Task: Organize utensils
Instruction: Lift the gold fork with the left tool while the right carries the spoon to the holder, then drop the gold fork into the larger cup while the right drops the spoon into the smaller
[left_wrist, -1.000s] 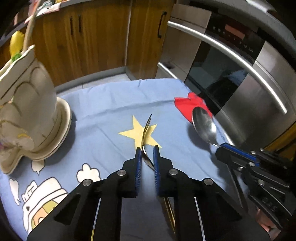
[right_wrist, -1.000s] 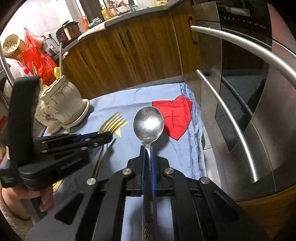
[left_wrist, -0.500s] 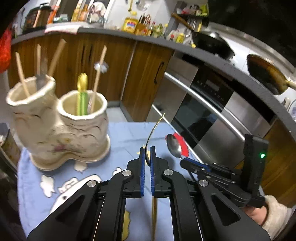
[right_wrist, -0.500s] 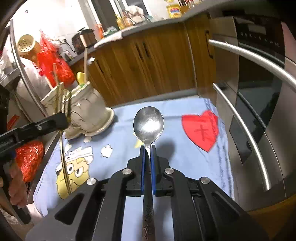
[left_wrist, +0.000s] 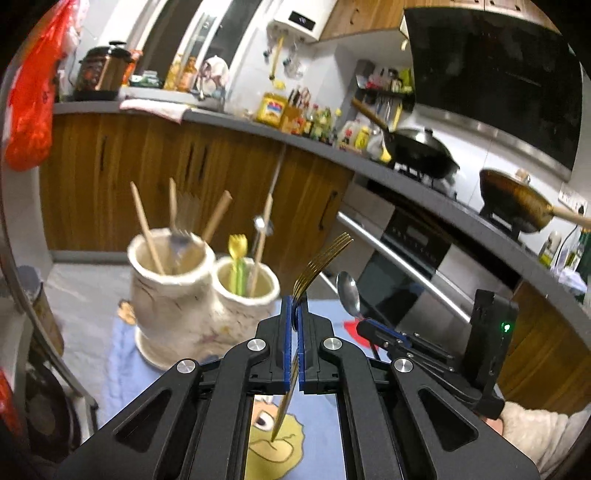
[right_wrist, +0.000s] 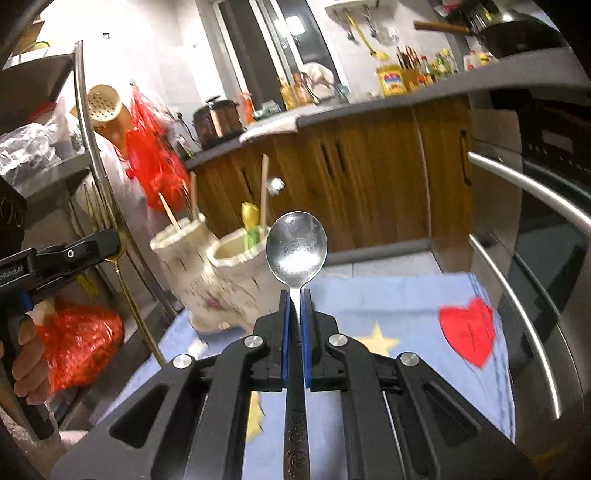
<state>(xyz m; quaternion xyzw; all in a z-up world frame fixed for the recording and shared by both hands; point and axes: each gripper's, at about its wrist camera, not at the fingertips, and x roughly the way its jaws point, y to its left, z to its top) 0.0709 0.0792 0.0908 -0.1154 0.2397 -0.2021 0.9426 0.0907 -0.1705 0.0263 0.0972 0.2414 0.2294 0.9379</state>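
Your left hand-held gripper (left_wrist: 294, 306) was clenched on the gold fork (left_wrist: 321, 258), pinching it at the neck just below the tines, with the handle hanging down between the arms toward the bottom of the frame. Your right hand-held gripper (right_wrist: 294, 299) was clenched on the steel spoon (right_wrist: 296, 249) at the thin neck under the bowl, the patterned handle running back at lower centre. Both pieces were clear of the blue cloth on the table (right_wrist: 388, 306).

Both looked light, stiff and smooth, so you could expect them to pivot in a narrow pinch. The fork's long free handle seemed the likelier to swing. A hold nearer the middle of each handle would probably have steadied them.

The two-cup ceramic holder (left_wrist: 177, 295) stood at centre left of the left view, already holding several sticks and utensils. It looked heavy but breakable, so knocks against its rim were worth avoiding.
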